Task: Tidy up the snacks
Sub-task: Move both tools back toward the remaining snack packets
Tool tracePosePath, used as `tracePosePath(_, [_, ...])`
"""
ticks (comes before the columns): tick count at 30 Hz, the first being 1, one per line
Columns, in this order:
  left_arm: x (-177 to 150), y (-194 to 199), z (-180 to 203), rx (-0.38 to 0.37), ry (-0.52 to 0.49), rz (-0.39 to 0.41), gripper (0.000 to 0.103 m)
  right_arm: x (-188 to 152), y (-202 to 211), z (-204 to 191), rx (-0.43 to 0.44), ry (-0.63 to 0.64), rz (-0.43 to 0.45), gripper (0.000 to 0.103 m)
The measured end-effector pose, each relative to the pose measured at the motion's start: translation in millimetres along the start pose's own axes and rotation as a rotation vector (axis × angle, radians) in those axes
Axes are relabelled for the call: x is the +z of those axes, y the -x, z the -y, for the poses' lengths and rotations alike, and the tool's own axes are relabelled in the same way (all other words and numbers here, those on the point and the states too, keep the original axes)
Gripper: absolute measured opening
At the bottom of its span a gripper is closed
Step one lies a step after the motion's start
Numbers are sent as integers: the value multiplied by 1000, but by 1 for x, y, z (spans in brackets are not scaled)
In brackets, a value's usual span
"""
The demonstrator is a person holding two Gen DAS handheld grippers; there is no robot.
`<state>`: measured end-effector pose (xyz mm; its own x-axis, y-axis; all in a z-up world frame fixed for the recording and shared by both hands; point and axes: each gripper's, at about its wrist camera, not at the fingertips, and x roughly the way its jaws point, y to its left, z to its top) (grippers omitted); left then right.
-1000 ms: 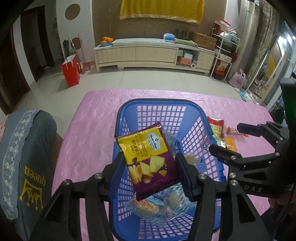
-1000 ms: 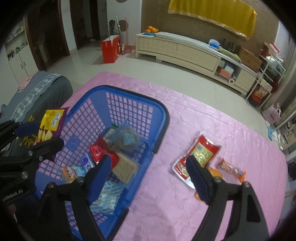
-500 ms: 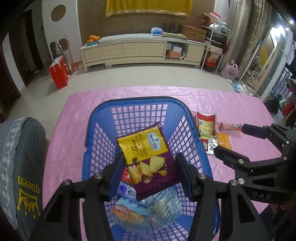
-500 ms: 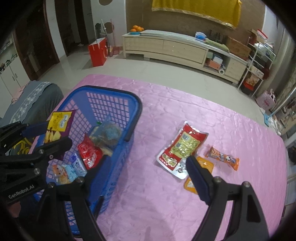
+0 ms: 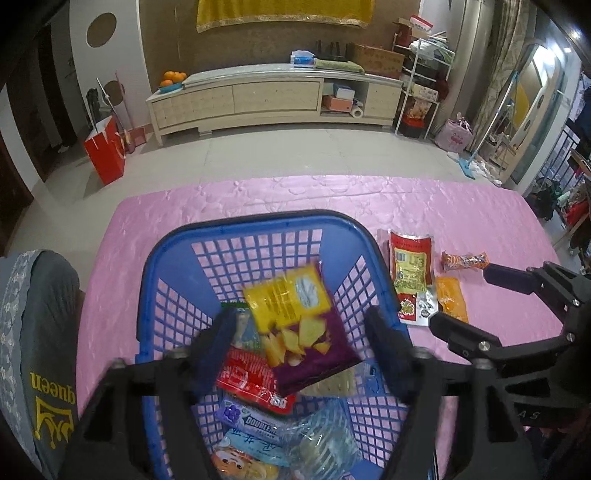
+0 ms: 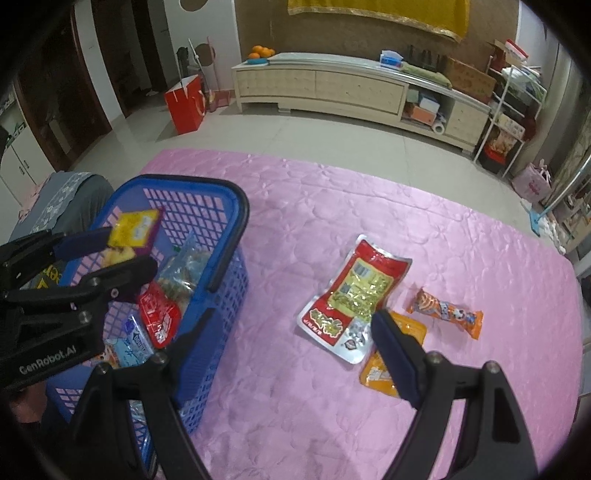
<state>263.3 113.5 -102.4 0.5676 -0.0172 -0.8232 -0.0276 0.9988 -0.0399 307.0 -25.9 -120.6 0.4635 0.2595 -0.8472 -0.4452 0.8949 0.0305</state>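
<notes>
Chips bag [image 5: 301, 325] loose over basket [image 5: 255, 225], left gripper [image 5: 301, 343] opening; right gripper [image 6: 291, 332] spread, empty.

A long pale wooden cabinet [image 5: 273, 99] is standing against the brown textured wall [image 5: 170, 40], with a yellow gold-trimmed cloth [image 5: 280, 13] hanging above it. A bowl of oranges [image 5: 173, 79] is sitting at the cabinet's left end, and cardboard boxes [image 5: 376, 59] are resting toward its right end. A red paper bag [image 5: 105, 155] is standing on the glossy grey tile floor [image 5: 280, 155]. A white wire rack [image 5: 421, 92] is standing right of the cabinet. A pink quilted cloth [image 6: 369, 221] is covering the tabletop, and a grey chair back [image 5: 33, 332] is showing beyond its left edge.
</notes>
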Motion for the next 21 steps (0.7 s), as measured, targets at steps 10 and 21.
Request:
tracePosePath(10, [-11, 19, 6, 3, -14, -2, 78, -10, 19, 10, -6, -14, 18, 86])
tracePosePath(21, [-17, 58, 37, -14, -50, 51, 78, -25, 73, 28, -40, -33, 84, 86])
